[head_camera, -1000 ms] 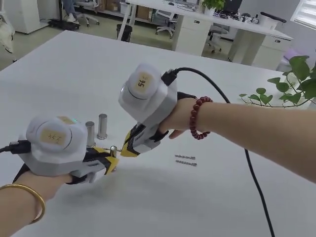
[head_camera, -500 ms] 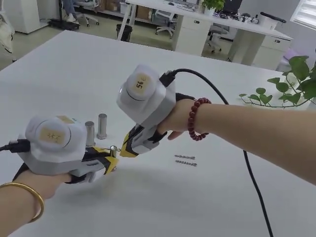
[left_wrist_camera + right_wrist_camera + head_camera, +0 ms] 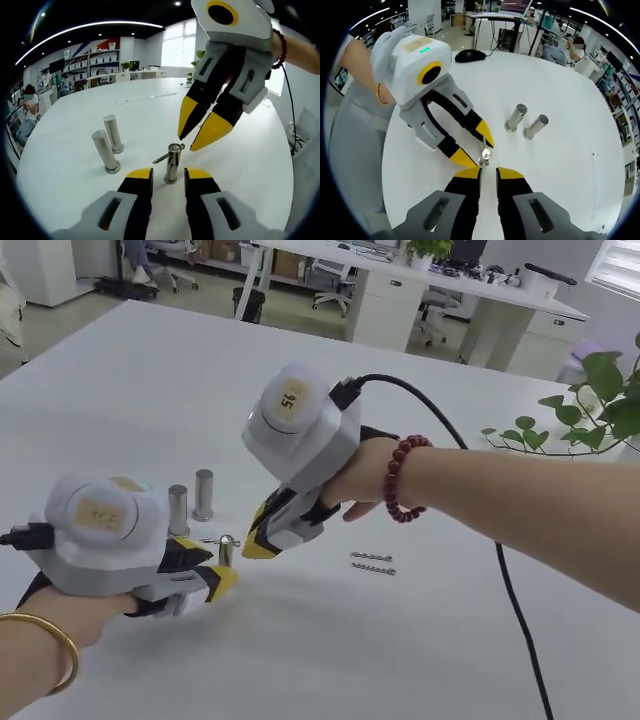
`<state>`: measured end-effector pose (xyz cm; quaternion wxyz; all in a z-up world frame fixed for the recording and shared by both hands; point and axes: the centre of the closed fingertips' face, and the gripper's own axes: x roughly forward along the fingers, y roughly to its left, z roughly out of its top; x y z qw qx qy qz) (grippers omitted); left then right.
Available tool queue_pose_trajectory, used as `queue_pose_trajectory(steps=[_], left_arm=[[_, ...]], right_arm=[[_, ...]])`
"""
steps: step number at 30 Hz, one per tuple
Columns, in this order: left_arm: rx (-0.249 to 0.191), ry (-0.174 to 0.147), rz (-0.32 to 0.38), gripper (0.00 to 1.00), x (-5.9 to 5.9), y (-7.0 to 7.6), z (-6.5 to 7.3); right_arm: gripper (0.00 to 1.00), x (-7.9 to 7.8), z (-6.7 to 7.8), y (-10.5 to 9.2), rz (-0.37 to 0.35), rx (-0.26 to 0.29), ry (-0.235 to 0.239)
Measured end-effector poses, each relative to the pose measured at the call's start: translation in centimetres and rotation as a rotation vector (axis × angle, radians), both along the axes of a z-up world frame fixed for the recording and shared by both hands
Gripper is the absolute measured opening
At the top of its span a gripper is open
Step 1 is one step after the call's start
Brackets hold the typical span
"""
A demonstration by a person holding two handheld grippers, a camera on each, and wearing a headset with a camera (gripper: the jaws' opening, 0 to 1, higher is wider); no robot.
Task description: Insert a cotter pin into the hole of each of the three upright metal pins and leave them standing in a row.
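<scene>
Item: short upright steel pin (image 3: pixel 172 162), thin cotter pin (image 3: pixel 161 158) crosswise through head. Stands just ahead of left tool (image 3: pixel 169 176), jaws apart, not touching.
Right tool (image 3: pixel 488 173): narrow gap, empty, tips just above pin head.
Nearer bare metal pin (image 3: pixel 179 510), farther bare metal pin (image 3: pixel 204 494): upright, just beyond, leftward.
Spare cotter pins (image 3: pixel 373 558): two, flat on white surface (image 3: pixel 420 640), right of right tool, long axes left-right; right hand nearer.
Open room around; surface edges well apart.

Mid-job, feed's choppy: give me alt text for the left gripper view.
An upright metal pin with a cotter pin through its top stands between the open left claw's tips. The right claw hangs just above it, tips slightly apart; two bare pins stand further left.
</scene>
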<state>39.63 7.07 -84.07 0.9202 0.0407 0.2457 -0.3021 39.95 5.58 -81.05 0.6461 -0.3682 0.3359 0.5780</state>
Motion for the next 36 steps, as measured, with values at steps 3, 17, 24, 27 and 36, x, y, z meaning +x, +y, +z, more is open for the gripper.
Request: queue_pose_trajectory(steps=[3, 17, 24, 27, 36], left_arm=[[0.005, -0.002, -0.002, 0.28, -0.3, 0.2, 0.1], [-0.025, -0.039, 0.011, 0.51, -1.8, 1.3, 2.2], [-0.059, -0.048, 0.037, 0.64, -2.5, 2.3, 3.4], [-0.06, -0.049, 0.045, 0.69, -2.8, 2.6, 3.6], [-0.079, -0.063, 0.065, 0.77, -3.6, 3.1, 4.6]], right_arm=[[0.17, 0.3, 0.8, 0.4, -0.034, 0.045, 0.017], [0.24, 2.6, 2.7, 3.8, -0.153, 0.265, 0.033], [0.31, 3.4, 2.3, 6.5, -0.174, 0.316, 0.028], [0.31, 3.9, 1.7, 7.3, -0.184, 0.32, 0.012], [0.29, 5.3, -0.1, 8.6, -0.22, 0.308, -0.013]])
